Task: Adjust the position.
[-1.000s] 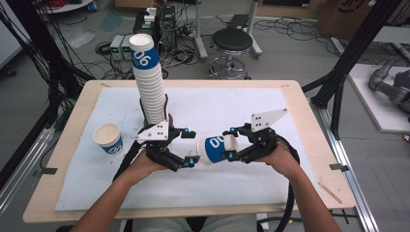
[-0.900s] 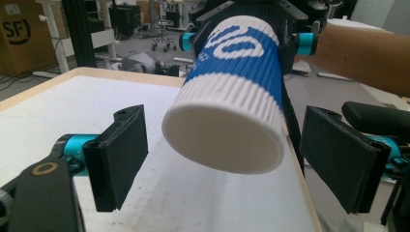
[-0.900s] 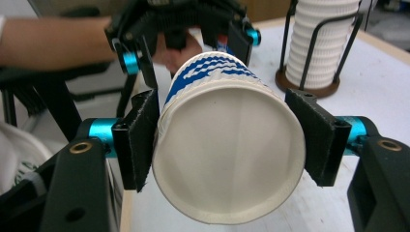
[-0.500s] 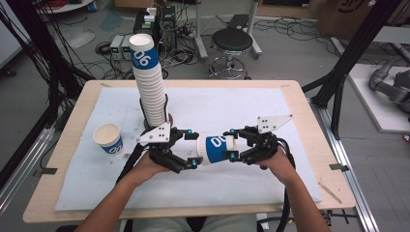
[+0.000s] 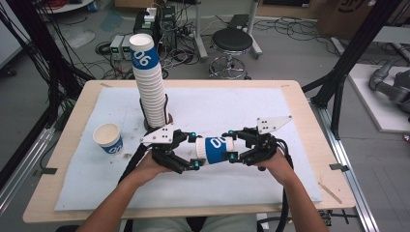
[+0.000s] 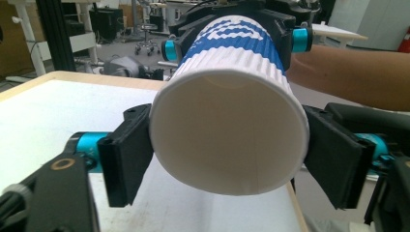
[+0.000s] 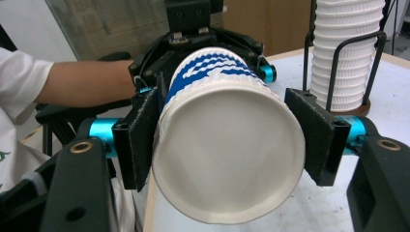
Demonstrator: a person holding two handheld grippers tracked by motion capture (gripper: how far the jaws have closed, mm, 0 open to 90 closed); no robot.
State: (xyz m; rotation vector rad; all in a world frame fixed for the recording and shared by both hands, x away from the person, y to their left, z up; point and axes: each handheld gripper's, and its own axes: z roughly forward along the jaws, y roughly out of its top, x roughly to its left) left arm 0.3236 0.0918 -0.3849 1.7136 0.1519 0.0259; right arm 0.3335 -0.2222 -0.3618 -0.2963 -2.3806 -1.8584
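Empty paper cup [image 5: 216, 149] between 2 tongs

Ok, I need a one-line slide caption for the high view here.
Left gripper and right gripper hold one blue-and-white paper cup sideways between them, beside a tall cup stack and a lone cup.

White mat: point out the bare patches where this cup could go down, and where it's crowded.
The white mat is bare at its far right, beyond the right hand-held gripper, and along the near edge below both forearms. The left is crowded: the cup stack in its holder and the single cup beside the left hand-held gripper. The held cup spans the middle.
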